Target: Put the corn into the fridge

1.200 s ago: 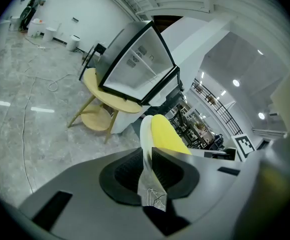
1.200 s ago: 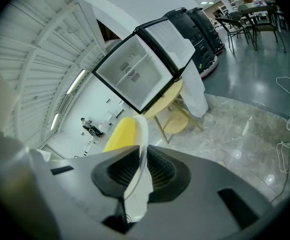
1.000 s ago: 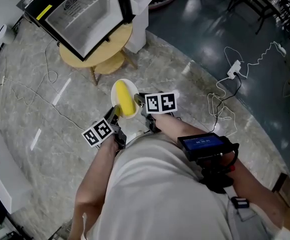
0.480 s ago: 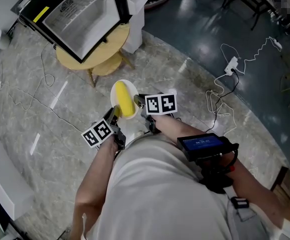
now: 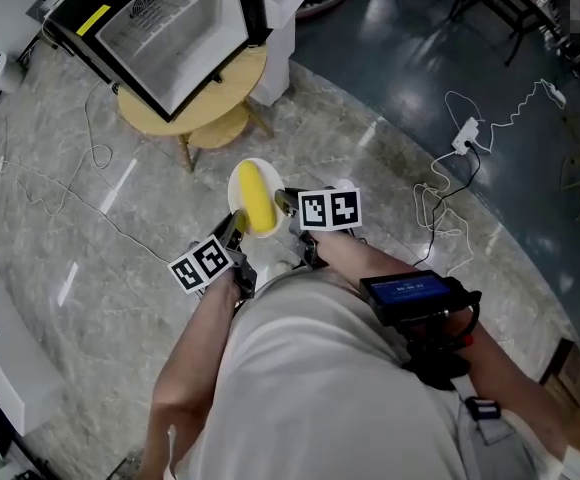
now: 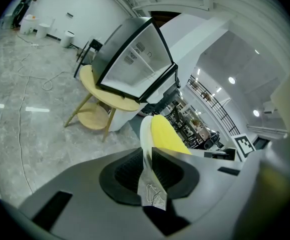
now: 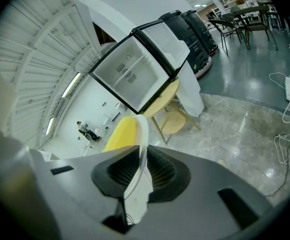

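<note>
Fridge [image 5: 165, 28] on round table [image 5: 232, 86]; cables [image 5: 448, 173] across floor. Corn [image 5: 257, 198]: yellow, lying on white plate [image 5: 237, 181], whose rim is clenched by left tool [image 5: 232, 228] and right tool [image 5: 284, 204] at opposite edges.

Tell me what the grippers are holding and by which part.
Both hold one round white plate carrying a yellow corn cob: the left gripper pinches its rim on one side, the right gripper the opposite rim. The corn itself is ungripped.

corn [image 5: 257, 200] on plate [image 5: 236, 182] | plate between left claw [image 5: 232, 224], right claw [image 5: 283, 203] | fridge [image 5: 170, 23] on table [image 5: 232, 86] ahead
</note>
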The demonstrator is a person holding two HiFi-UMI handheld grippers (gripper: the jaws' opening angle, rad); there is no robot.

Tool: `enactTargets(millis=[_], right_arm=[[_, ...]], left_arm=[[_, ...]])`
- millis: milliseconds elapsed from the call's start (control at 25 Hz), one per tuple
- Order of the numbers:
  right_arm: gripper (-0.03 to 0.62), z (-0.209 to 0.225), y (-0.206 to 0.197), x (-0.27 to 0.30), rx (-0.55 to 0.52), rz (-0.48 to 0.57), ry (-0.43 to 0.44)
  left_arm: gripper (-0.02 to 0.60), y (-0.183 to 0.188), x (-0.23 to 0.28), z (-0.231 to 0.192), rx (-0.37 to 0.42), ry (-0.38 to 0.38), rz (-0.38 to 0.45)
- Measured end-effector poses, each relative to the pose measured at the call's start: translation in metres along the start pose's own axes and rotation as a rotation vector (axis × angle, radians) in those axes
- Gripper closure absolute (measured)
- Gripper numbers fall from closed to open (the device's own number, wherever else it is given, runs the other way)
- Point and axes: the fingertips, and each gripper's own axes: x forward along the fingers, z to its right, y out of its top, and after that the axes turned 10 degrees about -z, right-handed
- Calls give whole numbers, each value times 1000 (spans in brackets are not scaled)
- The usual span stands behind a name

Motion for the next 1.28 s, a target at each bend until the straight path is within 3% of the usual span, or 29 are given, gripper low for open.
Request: enactTargets(millis=[760, 1280], right_arm=[[545, -12, -6, -2, -37, -8, -4], [543, 4, 0, -14, -44, -16, -7]], left_arm=[[522, -4, -14, -1, -17, 0, 25], [522, -8, 2, 13, -23, 0, 30]])
